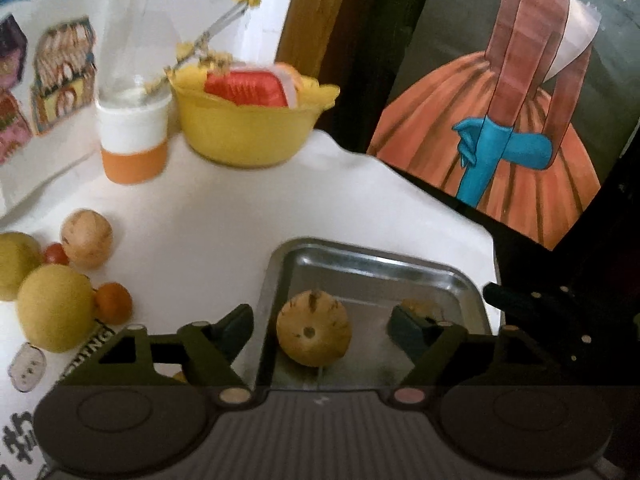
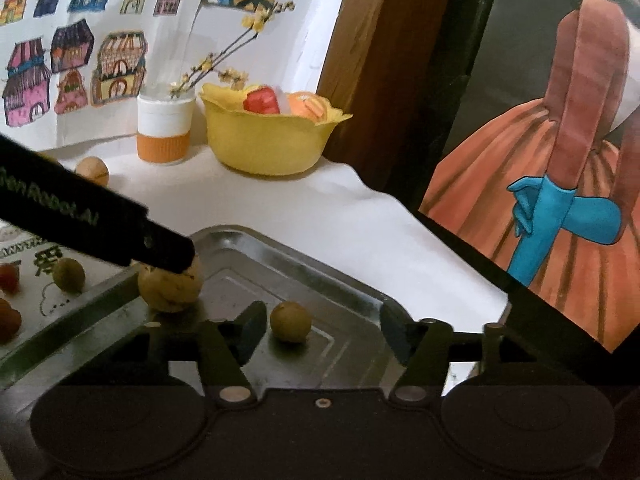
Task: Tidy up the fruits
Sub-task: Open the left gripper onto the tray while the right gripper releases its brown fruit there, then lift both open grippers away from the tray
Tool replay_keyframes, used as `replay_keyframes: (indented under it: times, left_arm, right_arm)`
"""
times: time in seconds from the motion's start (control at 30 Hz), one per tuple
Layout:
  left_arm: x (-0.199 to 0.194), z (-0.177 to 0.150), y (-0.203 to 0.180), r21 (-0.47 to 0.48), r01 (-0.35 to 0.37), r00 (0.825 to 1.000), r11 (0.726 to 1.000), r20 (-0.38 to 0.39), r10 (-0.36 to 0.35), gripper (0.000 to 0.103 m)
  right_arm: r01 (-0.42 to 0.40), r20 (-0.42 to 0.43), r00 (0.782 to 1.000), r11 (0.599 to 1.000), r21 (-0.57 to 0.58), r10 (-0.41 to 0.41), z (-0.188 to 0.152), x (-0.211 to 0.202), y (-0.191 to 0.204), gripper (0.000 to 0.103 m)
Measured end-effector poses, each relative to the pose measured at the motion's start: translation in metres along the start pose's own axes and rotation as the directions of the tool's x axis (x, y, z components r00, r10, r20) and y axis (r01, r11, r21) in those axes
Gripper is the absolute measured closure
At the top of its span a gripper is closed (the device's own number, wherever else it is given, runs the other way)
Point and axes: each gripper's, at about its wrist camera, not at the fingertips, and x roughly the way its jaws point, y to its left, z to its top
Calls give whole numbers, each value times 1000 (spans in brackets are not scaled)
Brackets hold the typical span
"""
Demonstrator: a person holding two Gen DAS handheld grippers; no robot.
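Note:
A steel tray (image 1: 360, 258) lies on the white table; it also shows in the right wrist view (image 2: 320, 268). My left gripper (image 1: 324, 328) is open over the tray, with a speckled tan fruit (image 1: 314, 334) lying between its fingers, touching neither. That fruit (image 2: 170, 288) sits at the tray's left edge in the right wrist view, under the left gripper's finger (image 2: 168, 248). My right gripper (image 2: 320, 330) is open and empty, just above a small yellow-green fruit (image 2: 291, 322) in the tray. Loose fruits lie left of the tray: a tan one (image 1: 86, 238), two yellow ones (image 1: 54, 308), an orange one (image 1: 114, 302).
A yellow bowl (image 1: 244, 136) holding red and orange items stands at the back, beside an orange-and-white jar (image 1: 134, 140) with a flowering twig. A painting (image 1: 520, 120) leans past the table's right edge. Drawings hang on the back wall (image 2: 72, 60). A small red fruit (image 1: 54, 254) lies among the loose ones.

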Motion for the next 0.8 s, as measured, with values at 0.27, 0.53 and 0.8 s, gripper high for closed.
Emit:
replay_keyframes:
  times: [0.27, 0.53, 0.8]
  left_arm:
    - [-44, 2, -3, -3, -22, 998, 1000, 65, 22, 5]
    - [-92, -6, 1, -1, -66, 987, 998, 146, 65, 1]
    - [-133, -30, 27, -26, -114, 977, 993, 180, 116, 1]
  right_arm:
    - [30, 66, 997, 999, 18, -32, 1, -44, 1, 2]
    - [29, 104, 994, 999, 24, -31, -3, -90, 12, 1]
    - [-15, 118, 993, 1000, 20, 13, -13, -133, 46, 1]
